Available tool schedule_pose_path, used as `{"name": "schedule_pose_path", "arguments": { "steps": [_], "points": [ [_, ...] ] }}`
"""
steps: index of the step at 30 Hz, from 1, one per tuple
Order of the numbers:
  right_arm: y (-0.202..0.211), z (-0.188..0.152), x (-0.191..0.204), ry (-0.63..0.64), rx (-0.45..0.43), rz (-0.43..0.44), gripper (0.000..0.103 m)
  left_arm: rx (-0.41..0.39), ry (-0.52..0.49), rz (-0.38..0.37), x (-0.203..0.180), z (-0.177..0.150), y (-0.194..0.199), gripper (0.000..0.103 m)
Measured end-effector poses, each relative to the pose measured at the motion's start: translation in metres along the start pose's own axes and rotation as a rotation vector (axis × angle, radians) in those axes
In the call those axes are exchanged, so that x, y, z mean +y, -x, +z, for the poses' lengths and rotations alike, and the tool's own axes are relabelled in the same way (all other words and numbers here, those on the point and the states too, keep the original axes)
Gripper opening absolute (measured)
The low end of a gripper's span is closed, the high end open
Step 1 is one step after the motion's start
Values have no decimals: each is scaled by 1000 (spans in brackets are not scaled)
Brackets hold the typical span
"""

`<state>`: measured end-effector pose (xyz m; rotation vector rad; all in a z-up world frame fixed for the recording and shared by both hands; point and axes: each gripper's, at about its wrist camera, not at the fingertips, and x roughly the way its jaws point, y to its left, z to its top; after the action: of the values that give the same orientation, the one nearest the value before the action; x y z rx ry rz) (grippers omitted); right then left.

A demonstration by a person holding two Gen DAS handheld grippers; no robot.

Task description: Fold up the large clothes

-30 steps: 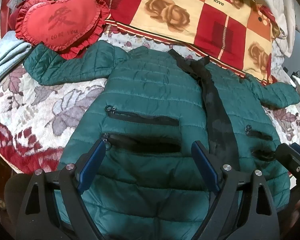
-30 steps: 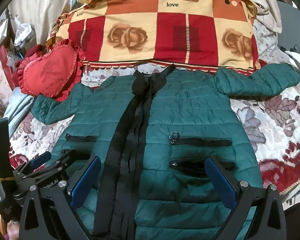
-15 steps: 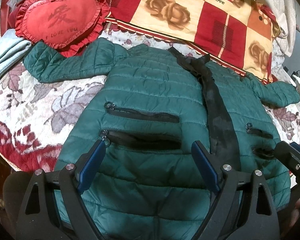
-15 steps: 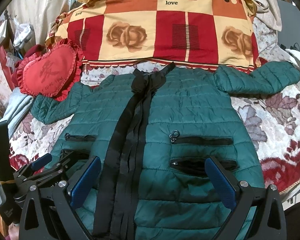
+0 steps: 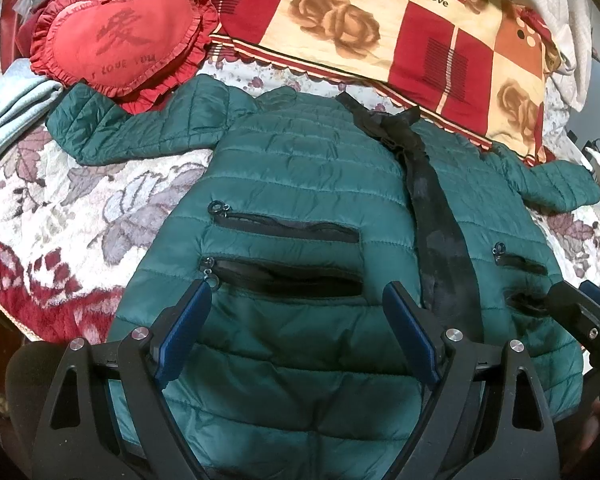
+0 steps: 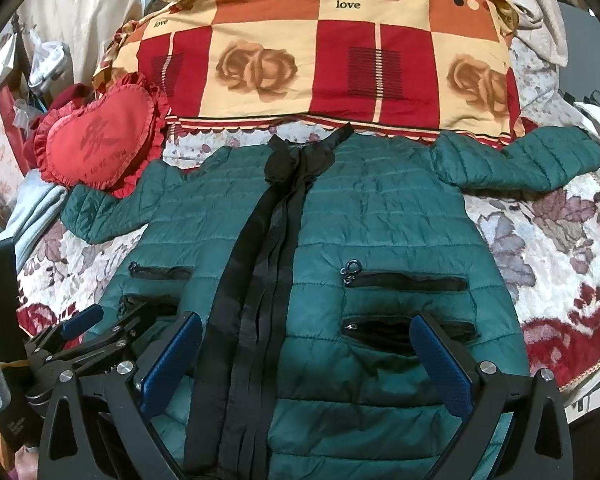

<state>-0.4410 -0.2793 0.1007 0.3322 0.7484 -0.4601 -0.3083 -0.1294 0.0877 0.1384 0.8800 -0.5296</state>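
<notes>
A dark green quilted jacket (image 5: 308, 184) lies flat, front up, on the flowered bedspread, both sleeves spread out, black zipper band down the middle. It also shows in the right wrist view (image 6: 380, 216). My left gripper (image 5: 296, 316) is open and empty, hovering over the jacket's left lower pockets. My right gripper (image 6: 306, 344) is open and empty over the lower right half, beside the zipper band (image 6: 260, 280). The left gripper also shows at the lower left of the right wrist view (image 6: 80, 328).
A red heart-shaped pillow (image 5: 120, 40) touches the left sleeve end. A red and cream checked pillow (image 6: 320, 56) lies behind the collar. Folded light blue cloth (image 5: 8, 104) sits at the far left. The bed edge (image 6: 572, 376) runs near the hem.
Both grippers have drifted slightly closer and lower over the jacket; the jacket has not moved and both grippers stay open.
</notes>
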Motion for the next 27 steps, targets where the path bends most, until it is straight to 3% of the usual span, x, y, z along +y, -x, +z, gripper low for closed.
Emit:
{"name": "schedule_pose_path", "arguments": {
  "steps": [27],
  "points": [
    [0, 3, -2, 6, -2, -1, 103, 9, 0, -1, 0, 1, -2, 88]
  ]
}}
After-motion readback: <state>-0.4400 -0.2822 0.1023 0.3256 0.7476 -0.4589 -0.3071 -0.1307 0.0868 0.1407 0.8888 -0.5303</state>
